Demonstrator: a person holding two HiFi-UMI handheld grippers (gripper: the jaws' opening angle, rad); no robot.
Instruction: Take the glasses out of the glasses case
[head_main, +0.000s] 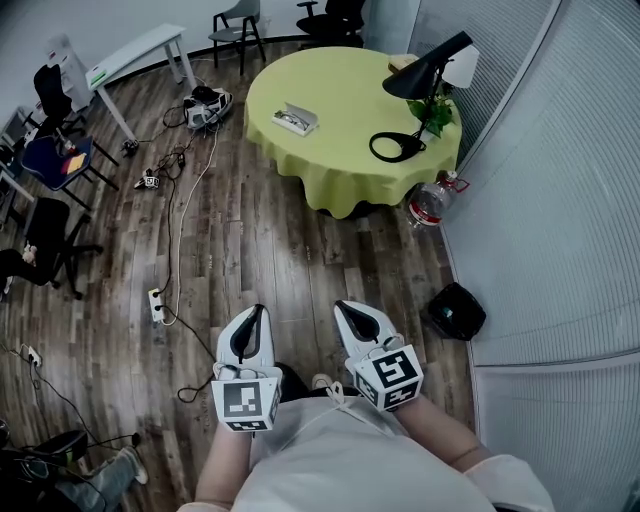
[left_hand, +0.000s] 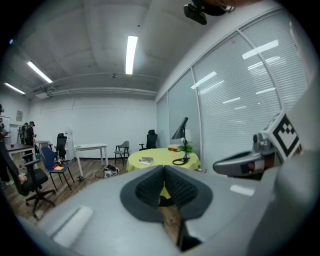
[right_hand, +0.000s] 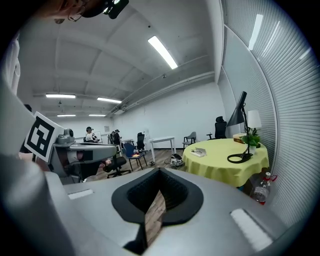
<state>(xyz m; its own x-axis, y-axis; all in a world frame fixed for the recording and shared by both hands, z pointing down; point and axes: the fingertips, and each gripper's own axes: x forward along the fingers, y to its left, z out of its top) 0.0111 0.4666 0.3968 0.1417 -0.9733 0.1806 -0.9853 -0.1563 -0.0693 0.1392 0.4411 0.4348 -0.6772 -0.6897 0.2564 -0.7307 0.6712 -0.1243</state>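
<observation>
We hold the left gripper (head_main: 259, 310) and right gripper (head_main: 341, 306) low by our body, each with its jaws pressed together on nothing. The case (head_main: 296, 118) lies well apart, far ahead on the round table (head_main: 318, 182). It is too small for us to make out any glasses.

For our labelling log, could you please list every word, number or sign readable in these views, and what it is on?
No text can be read anywhere.
The cubes on the left gripper and right gripper: black-and-white square patterns, no letters.
The bottle label: too small to read.
The glasses case: no print visible.
</observation>
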